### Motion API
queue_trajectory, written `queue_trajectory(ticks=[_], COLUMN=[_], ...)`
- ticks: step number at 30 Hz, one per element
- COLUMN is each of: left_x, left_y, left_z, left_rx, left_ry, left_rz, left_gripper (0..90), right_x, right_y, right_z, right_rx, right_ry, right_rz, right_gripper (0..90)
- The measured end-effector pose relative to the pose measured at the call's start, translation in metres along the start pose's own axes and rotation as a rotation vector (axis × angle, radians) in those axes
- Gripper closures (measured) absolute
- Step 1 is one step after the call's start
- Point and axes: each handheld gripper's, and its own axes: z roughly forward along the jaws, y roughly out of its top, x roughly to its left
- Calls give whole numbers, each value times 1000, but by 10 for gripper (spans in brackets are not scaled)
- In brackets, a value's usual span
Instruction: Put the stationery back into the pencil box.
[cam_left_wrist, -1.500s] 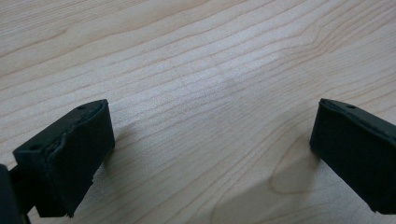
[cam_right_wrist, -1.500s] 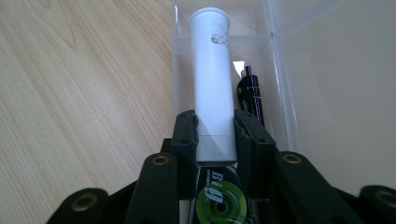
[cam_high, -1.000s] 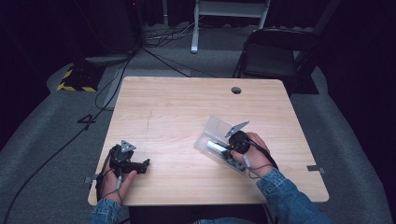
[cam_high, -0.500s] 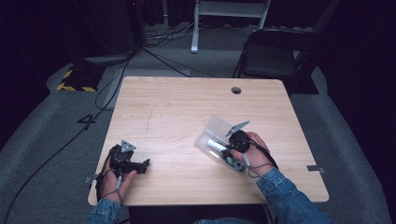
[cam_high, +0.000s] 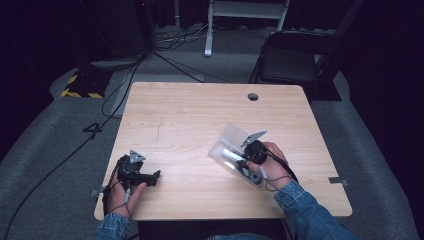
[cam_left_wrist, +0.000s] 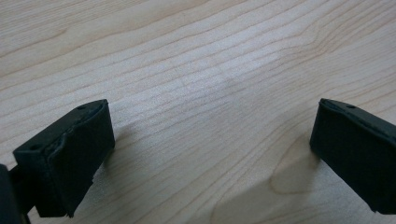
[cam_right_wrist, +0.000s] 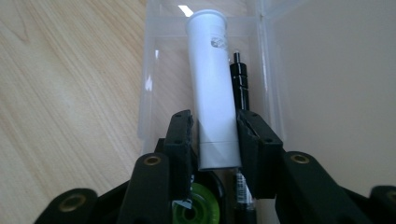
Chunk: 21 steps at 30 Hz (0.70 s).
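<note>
A clear plastic box lies open on the wooden table, its lid folded back. Inside lie a white tube, a black pen and a green round item. My right gripper reaches into the box from the right. Its jaws have just been opening; the white tube lies between them with a thin gap at one pad. My left gripper rests at the table's front left, jaws wide open over bare wood.
A round cable hole sits near the table's far edge. A dark folding chair stands beyond the far right corner. Cables trail over the grey floor at the left.
</note>
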Motion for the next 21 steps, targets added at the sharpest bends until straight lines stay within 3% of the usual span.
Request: queue_trajectory(ticks=[9, 21], left_x=[0, 0], left_y=[0, 0], left_z=[0, 0], left_rx=[0, 0], left_ry=[0, 0], left_rz=[0, 0], left_gripper=[2, 2], right_x=[4, -2], right_y=[0, 0], right_z=[-4, -2], right_rx=[-7, -12], right_ry=[13, -20], right_rz=[0, 2], right_gripper=[707, 695])
